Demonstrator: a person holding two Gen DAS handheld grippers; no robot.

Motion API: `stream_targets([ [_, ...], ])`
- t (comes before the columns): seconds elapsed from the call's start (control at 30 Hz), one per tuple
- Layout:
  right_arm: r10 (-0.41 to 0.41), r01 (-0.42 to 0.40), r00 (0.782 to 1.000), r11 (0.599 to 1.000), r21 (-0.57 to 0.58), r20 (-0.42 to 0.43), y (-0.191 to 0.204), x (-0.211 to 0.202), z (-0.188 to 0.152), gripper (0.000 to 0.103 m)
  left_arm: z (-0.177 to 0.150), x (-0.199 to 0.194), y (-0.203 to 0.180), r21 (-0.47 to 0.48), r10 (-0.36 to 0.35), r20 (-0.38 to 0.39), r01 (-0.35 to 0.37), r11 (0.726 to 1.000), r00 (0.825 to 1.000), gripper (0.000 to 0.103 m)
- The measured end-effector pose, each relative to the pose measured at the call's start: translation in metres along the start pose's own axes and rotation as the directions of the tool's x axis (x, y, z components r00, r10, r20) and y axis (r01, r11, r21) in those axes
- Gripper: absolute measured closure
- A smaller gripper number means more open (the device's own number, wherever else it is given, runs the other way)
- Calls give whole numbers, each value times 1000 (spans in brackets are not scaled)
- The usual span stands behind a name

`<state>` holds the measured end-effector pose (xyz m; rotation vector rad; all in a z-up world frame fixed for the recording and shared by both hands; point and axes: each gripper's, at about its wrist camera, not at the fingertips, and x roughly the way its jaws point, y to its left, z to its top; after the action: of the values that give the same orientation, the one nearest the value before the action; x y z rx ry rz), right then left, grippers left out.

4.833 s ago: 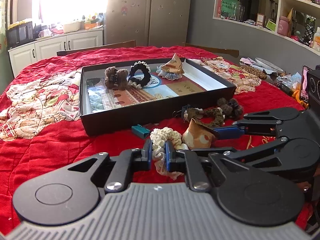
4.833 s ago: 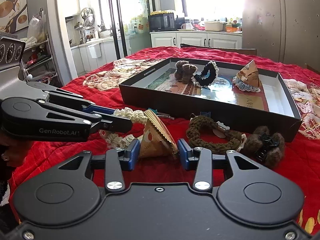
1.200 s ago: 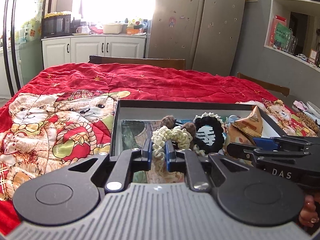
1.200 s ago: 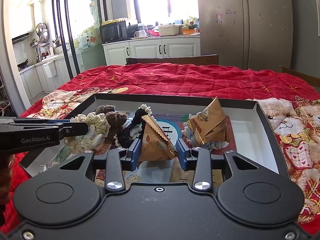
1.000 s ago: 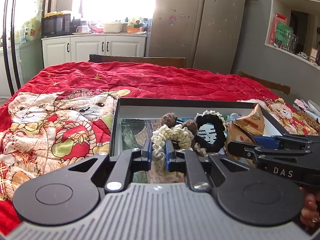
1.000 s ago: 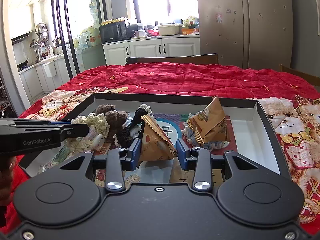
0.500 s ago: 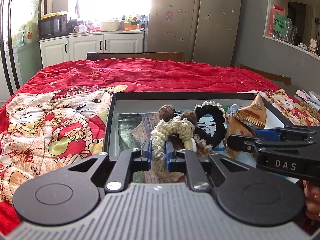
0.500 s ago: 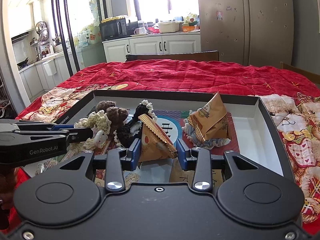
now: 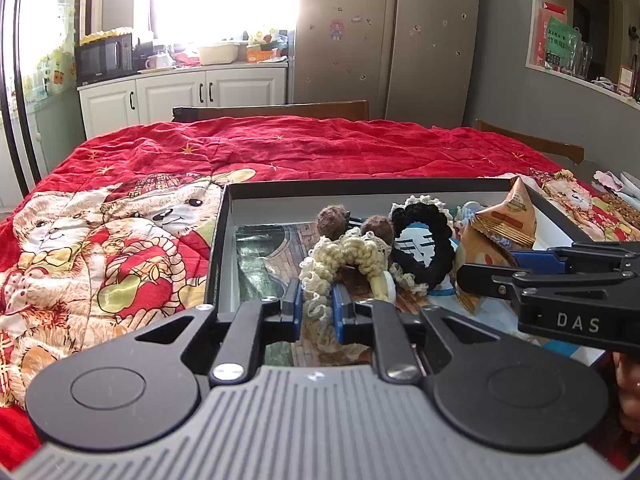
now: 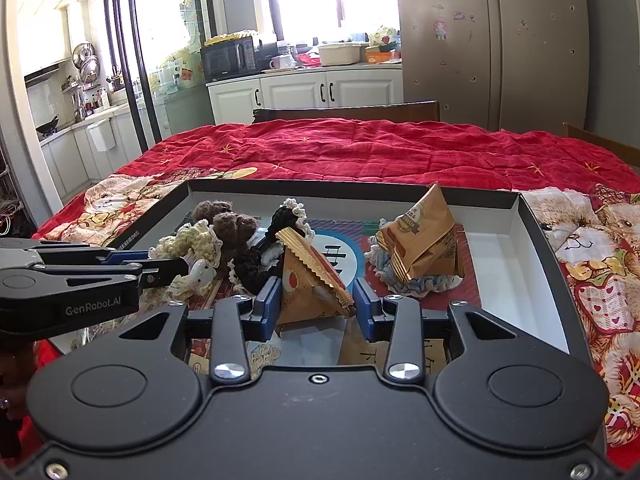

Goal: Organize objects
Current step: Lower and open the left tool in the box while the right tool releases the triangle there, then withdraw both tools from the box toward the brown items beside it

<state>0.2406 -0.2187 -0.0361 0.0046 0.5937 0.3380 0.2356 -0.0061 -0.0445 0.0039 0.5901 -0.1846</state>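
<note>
My left gripper (image 9: 317, 308) hovers over the left part of the black tray (image 9: 360, 188). Its jaws are opening, and the lace of the cream scrunchie (image 9: 352, 252) still fills the gap between the pads. The scrunchie leans on a brown pom-pom clip (image 9: 332, 218) beside a black scrunchie (image 9: 436, 224). My right gripper (image 10: 316, 304) is shut on a triangular orange snack packet (image 10: 308, 280), held just above the tray's (image 10: 536, 240) middle. The right wrist view shows the left gripper (image 10: 176, 266) reaching in from the left with the cream scrunchie (image 10: 192, 240).
A second snack packet (image 10: 420, 236) sits on a pale blue lace scrunchie (image 10: 416, 284) in the tray's right half. The tray lies on a red bear-print quilt (image 9: 120, 248). Wooden chair backs (image 10: 348, 112), white cabinets and a fridge stand beyond.
Both grippers carried their items from the quilt into the tray and now hold still. The left jaws have spread slightly, and the cream scrunchie has sunk against the brown clip.
</note>
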Motion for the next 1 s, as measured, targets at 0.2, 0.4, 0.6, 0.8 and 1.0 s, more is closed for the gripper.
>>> stream_targets([
  [0.2, 1, -1, 1000, 1000, 1, 1, 0, 0, -1, 64, 0, -1, 1, -3, 6, 7, -6, 1000, 1000, 62],
  [0.4, -2, 2, 1000, 1000, 3, 9, 1, 1, -1, 63, 0, -2, 0, 5, 11, 16, -11, 1000, 1000, 55],
  [0.6, -11, 11, 1000, 1000, 0, 15, 1, 0, -1, 60, 1, -4, 1, 4, 17, 27, -17, 1000, 999, 44],
  [0.8, -13, 14, 999, 1000, -3, 29, 0, -4, 0, 57, 1, -6, 0, 2, 15, 34, -15, 1000, 999, 42],
  [1.0, -12, 12, 999, 1000, -6, 40, 0, -9, 0, 57, 1, -8, -1, 4, 15, 37, -15, 1000, 999, 41],
])
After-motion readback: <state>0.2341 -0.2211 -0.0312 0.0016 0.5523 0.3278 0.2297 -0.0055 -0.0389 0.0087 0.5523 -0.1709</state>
